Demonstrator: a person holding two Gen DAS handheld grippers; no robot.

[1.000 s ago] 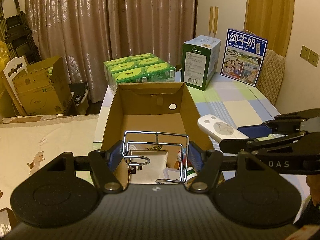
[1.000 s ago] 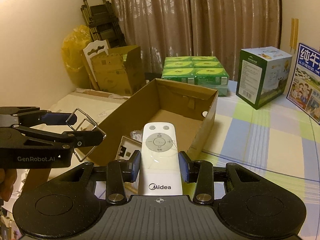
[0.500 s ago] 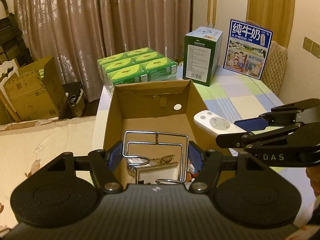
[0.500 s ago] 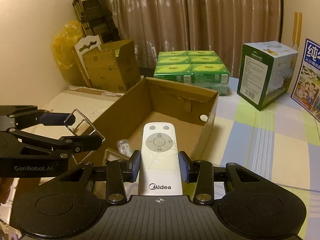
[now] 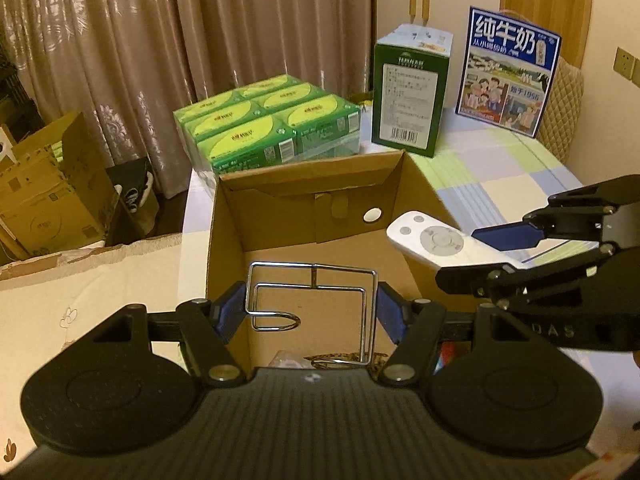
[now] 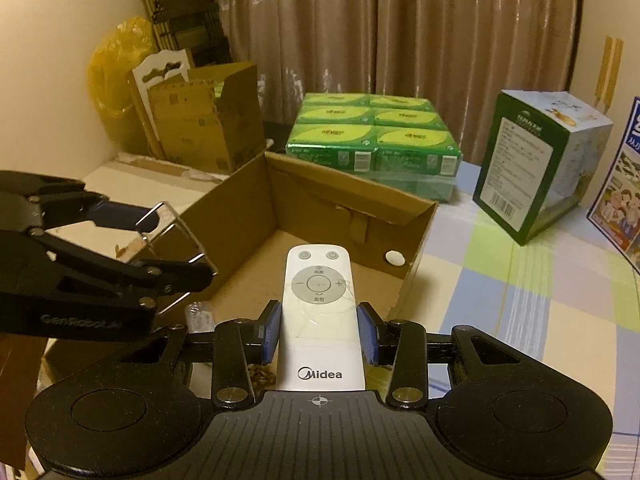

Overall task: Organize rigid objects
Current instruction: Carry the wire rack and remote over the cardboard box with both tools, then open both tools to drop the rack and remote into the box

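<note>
My left gripper [image 5: 310, 307] is shut on a chrome wire rack [image 5: 312, 300], held over the near end of an open cardboard box [image 5: 304, 200]. The same rack [image 6: 176, 232] and left gripper [image 6: 156, 240] show at the left of the right wrist view. My right gripper [image 6: 319, 336] is shut on a white Midea remote control [image 6: 318, 304], which points over the box's right wall [image 6: 416, 256]. In the left wrist view the remote [image 5: 432, 240] and right gripper [image 5: 476, 256] come in from the right. Small items lie at the box's near end, mostly hidden.
A shrink-wrapped pack of green boxes [image 5: 264, 128] stands behind the cardboard box. A tall green carton [image 5: 408, 92] and a blue milk carton [image 5: 508, 72] stand at the back on the checked tablecloth [image 6: 532, 304]. Cardboard boxes [image 6: 200, 120] and a yellow bag [image 6: 112, 76] sit to the left.
Both grippers have moved forward and lower over the box, carrying the wire rack and the remote. The box's far wall looks nearer, and the items at its near end have slid under the left gripper.
</note>
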